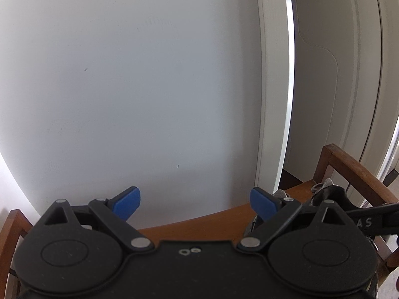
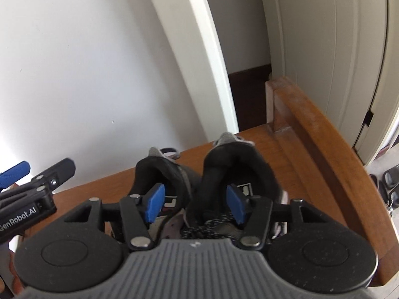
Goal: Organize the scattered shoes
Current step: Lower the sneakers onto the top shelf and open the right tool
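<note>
Two grey and black sneakers stand side by side on a wooden bench (image 2: pixel 264 147), heels toward me: the left sneaker (image 2: pixel 159 172) and the right sneaker (image 2: pixel 239 159). My right gripper (image 2: pixel 196 205) is open above them, one blue pad (image 2: pixel 155 205) in each shoe's mouth and the two inner collars between the pads, not pressed. My left gripper (image 1: pixel 194 203) hangs open and empty over the bench (image 1: pixel 199 221), left of the sneakers (image 1: pixel 321 189). Its fingers (image 2: pixel 59 168) show at the left edge of the right wrist view.
A white wall rises right behind the bench. A wooden side rail (image 2: pixel 324 134) bounds the bench on the right, another rail (image 1: pixel 15 221) on the left. A white door (image 2: pixel 324 49) stands to the right. Dark slippers (image 2: pixel 389 182) lie on the floor beyond the rail.
</note>
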`<state>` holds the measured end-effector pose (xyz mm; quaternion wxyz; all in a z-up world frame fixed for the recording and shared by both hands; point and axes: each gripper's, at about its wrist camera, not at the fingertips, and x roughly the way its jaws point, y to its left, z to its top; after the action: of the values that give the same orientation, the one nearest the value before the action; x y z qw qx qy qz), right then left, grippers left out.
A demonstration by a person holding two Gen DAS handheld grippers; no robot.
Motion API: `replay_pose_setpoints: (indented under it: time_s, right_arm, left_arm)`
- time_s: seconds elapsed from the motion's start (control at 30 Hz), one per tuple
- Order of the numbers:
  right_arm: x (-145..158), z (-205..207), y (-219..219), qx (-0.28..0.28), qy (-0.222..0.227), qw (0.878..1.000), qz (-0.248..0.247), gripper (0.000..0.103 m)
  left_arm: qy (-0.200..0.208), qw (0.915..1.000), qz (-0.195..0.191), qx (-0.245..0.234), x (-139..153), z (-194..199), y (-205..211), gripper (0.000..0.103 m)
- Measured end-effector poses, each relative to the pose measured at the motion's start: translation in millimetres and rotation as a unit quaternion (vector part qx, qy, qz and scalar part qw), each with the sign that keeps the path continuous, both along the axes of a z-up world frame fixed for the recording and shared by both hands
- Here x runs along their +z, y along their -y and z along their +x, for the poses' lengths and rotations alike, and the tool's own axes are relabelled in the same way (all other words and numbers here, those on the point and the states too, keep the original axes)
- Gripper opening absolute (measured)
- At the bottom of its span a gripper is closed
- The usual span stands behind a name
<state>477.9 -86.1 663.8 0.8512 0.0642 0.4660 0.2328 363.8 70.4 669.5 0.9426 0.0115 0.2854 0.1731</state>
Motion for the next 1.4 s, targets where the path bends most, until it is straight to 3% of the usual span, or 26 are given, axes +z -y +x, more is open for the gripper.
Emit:
replay_pose_setpoints:
  time_s: [0.2, 0.27, 0.37, 0.57, 0.8, 1.2, 1.4]
  right_arm:
    - [-17.9, -6.8, -26.8, 0.055, 0.001, 0.997, -0.060, 0.059]
    - [-21.6, -4.9, -33.7, 0.063, 0.007, 0.994, -0.084, 0.046]
    - [-22.7, -6.3, -31.9, 0.077, 0.016, 0.993, -0.092, 0.039]
    - [-22.3, -11.4, -32.1, 0.127, 0.046, 0.984, -0.116, 0.037]
    - [-20.0, -3.7, -26.6, 0.165, 0.051, 0.977, -0.125, 0.037]
    - [-17.9, 11.6, -26.2, 0.168, 0.064, 0.974, -0.137, 0.038]
    - [-15.9, -2.2, -28.0, 0.128, 0.062, 0.982, -0.128, 0.041]
  left_arm:
    - [-0.007, 0.9999, 0.001, 0.010, 2.3, -5.9, -10.8, 0.095]
    - [-0.010, 0.9998, -0.002, 0.014, 3.0, -11.0, -14.8, 0.095]
    - [-0.015, 0.9997, -0.005, 0.017, 0.2, -12.2, -14.5, 0.095]
    - [-0.018, 0.9996, -0.012, 0.017, 3.4, -12.7, -9.8, 0.095]
    - [-0.019, 0.9996, -0.014, 0.018, 6.0, -18.4, -7.5, 0.095]
    - [-0.020, 0.9991, -0.013, 0.035, 15.3, -41.3, -14.5, 0.095]
    - [-0.029, 0.9988, -0.009, 0.039, 14.7, -51.5, -11.3, 0.095]
